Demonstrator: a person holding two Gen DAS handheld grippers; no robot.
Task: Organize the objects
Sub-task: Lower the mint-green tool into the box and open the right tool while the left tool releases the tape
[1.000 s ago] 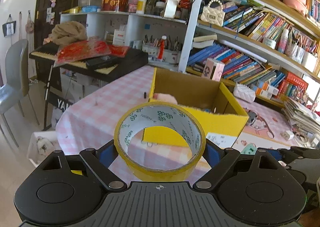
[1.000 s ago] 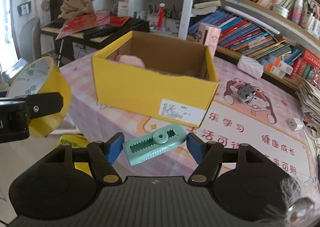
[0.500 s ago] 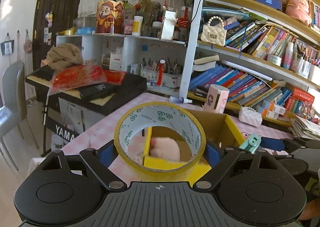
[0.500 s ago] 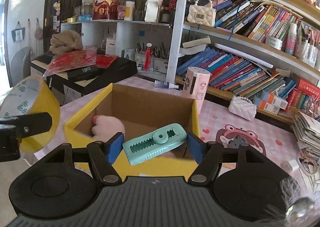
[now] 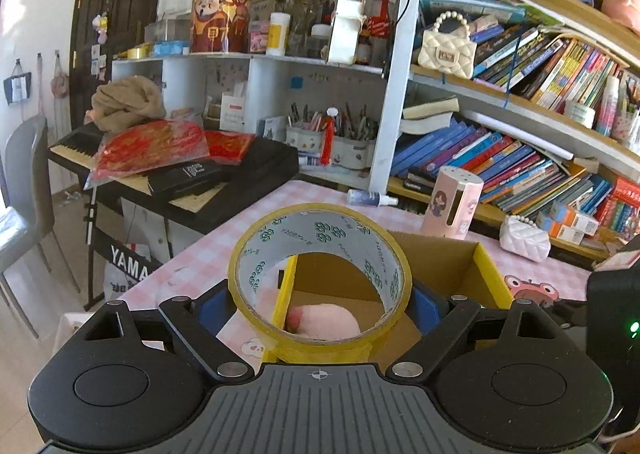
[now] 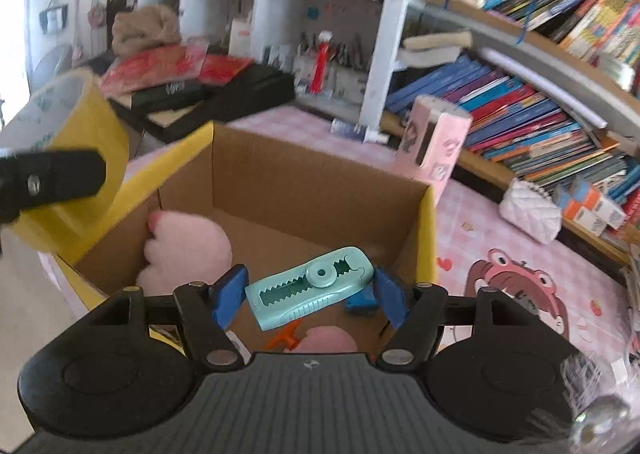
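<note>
My left gripper (image 5: 320,304) is shut on a yellow tape roll (image 5: 256,274), held at the left rim of the yellow cardboard box (image 5: 486,270). The roll also shows in the right wrist view (image 6: 96,126), beside the box's left wall. My right gripper (image 6: 310,294) is shut on a teal toothed clip (image 6: 308,288), held over the open box (image 6: 320,178). Inside the box lie a pink plush toy (image 6: 188,250), a small orange piece (image 6: 286,336) and a blue piece (image 6: 360,300).
The box stands on a pink checked tablecloth (image 6: 472,214). A pink cylinder (image 6: 434,138), a spray bottle (image 5: 370,198) and a white quilted purse (image 6: 528,210) lie behind it. A keyboard (image 5: 180,170) with red bags stands left; bookshelves (image 5: 520,142) run behind.
Both grippers have moved forward and over the box. The teal clip now hangs above the box's inside, and the tape roll has reached the box's left rim.
</note>
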